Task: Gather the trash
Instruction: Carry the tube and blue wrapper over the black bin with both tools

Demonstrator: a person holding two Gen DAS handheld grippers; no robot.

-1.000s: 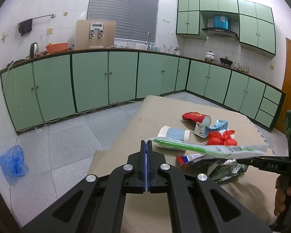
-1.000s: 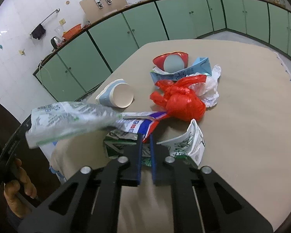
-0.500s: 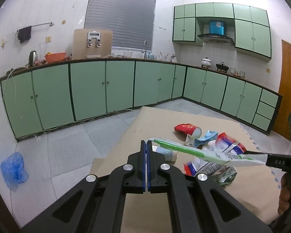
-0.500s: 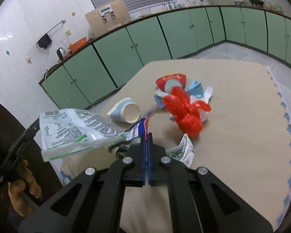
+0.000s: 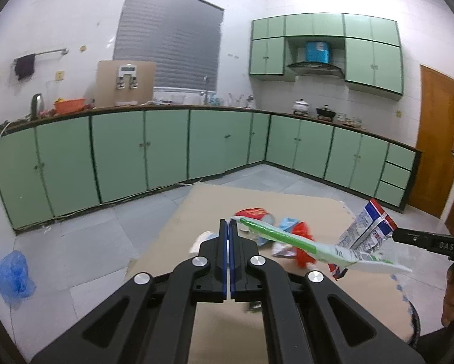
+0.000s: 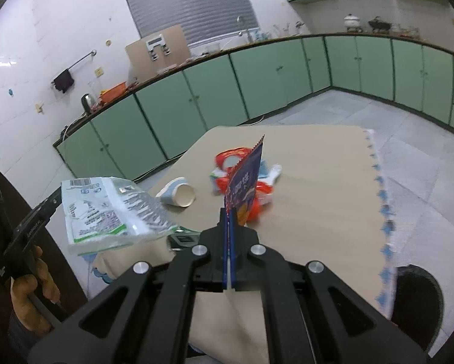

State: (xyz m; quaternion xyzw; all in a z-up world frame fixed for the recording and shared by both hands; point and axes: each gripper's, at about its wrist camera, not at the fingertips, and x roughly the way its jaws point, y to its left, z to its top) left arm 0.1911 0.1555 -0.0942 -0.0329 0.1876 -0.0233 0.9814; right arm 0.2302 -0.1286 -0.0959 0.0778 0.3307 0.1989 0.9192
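My left gripper [image 5: 228,223] is shut on a green and white plastic wrapper [image 5: 318,247], which hangs out to the right above the table; it also shows in the right wrist view [image 6: 105,212]. My right gripper [image 6: 229,210] is shut on a blue and red snack packet [image 6: 245,182], held upright above the table; it also shows in the left wrist view [image 5: 369,227]. On the tan table [image 6: 318,182] lie a red plastic bag [image 6: 257,194], a red cup [image 5: 254,213], a blue carton [image 5: 287,223] and a blue paper cup [image 6: 178,195].
Green cabinets [image 5: 166,145] run along the walls. A blue bag [image 5: 11,273] lies on the tiled floor at left. A dark round bin rim [image 6: 418,294] sits by the table's near right corner. A wooden door [image 5: 436,145] stands at right.
My right gripper shut on the snack packet and lifted it off the trash pile. Both grippers rose and pulled back from the table; the left still holds its wrapper.
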